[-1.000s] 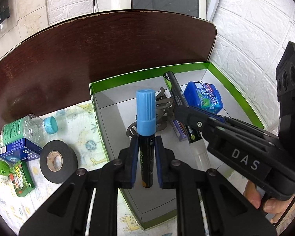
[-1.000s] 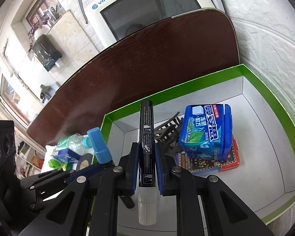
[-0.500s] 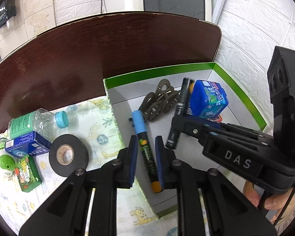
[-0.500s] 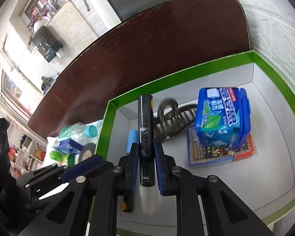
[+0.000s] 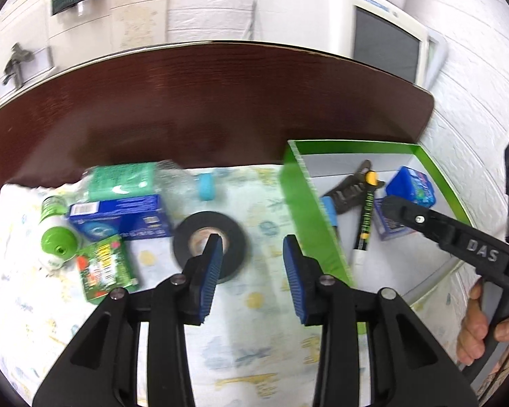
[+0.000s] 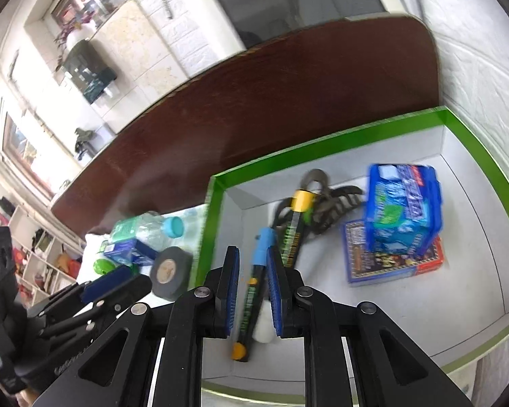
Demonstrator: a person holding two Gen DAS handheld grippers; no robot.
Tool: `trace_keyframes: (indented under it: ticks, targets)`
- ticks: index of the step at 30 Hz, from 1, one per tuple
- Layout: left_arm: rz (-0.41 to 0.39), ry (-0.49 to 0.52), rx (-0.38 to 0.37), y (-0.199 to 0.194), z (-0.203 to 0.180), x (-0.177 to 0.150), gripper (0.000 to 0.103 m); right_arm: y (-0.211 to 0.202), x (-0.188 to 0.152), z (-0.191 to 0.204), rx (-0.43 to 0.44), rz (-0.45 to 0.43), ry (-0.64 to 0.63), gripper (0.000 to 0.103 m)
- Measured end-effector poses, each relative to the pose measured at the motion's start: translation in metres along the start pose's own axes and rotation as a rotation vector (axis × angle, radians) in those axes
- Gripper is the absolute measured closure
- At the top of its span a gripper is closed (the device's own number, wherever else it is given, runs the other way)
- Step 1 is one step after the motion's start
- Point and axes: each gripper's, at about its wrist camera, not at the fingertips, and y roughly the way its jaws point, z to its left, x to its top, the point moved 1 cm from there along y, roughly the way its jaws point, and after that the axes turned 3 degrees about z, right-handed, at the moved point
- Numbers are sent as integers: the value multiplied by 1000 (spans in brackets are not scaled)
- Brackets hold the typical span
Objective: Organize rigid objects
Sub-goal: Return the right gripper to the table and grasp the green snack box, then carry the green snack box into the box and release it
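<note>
A green-rimmed box [image 6: 322, 149] [image 5: 302, 203] holds two markers, one blue-capped [image 6: 259, 271] and one yellow-capped [image 6: 297, 227] [image 5: 364, 217], plus a hair claw [image 6: 336, 203], a blue mint box [image 6: 403, 207] [image 5: 412, 186] and a card pack [image 6: 390, 264]. My right gripper [image 6: 252, 291] is open and empty above the blue-capped marker. My left gripper [image 5: 252, 271] is open and empty over the patterned cloth, beside a black tape roll [image 5: 209, 242].
Left of the box on the cloth [image 5: 247, 339] lie a plastic bottle [image 5: 146, 178], a blue carton [image 5: 118, 217], a green packet [image 5: 103, 268] and a green-capped tube [image 5: 56, 240]. A dark wooden board [image 5: 203, 101] stands behind. A white wall is at the right.
Both grippers have opened and let go of their markers, which now lie in the box. The left gripper has swung left out of the box, over the cloth by the tape roll.
</note>
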Motion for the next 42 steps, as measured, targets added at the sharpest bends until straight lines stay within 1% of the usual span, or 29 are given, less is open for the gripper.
trace_keyframes:
  ticks: [4,7,10,15,19,23,27,29,31,35,40,41,42]
  targets:
    - [-7,-61,53,-10,34,-7,68,3,-1,37,26,9,-88,86]
    - [-17,-100,74,-18,59,-14,68,10,-2,67,44,20,-158,86]
    - [-18,-133,97,-21,80,-20,68,23,-5,93,68,49,-198,86]
    - [-6,-195,102,-21,116,-35,68,48,-19,130,97,117,-244,86]
    - [26,-193,80,-16,136,-48,68,73,-31,151,105,179,-255,86]
    - [58,-177,43,-4,146,-58,68,98,-41,172,92,221,-261,86]
    - [73,-167,6,6,153,-59,72,121,-45,188,88,252,-257,86]
    - [79,-160,-28,10,156,-60,74,132,-47,192,82,269,-253,86]
    - [84,-156,-63,14,157,-59,74,141,-48,194,80,284,-248,85]
    - [94,-133,-74,22,156,-56,74,158,-46,195,72,307,-236,85]
    - [100,-132,-81,36,153,-52,73,172,-45,197,57,318,-247,85]
    - [100,-129,-81,37,153,-51,71,176,-45,197,54,320,-249,83]
    - [99,-124,-80,38,153,-49,69,179,-45,198,53,317,-249,76]
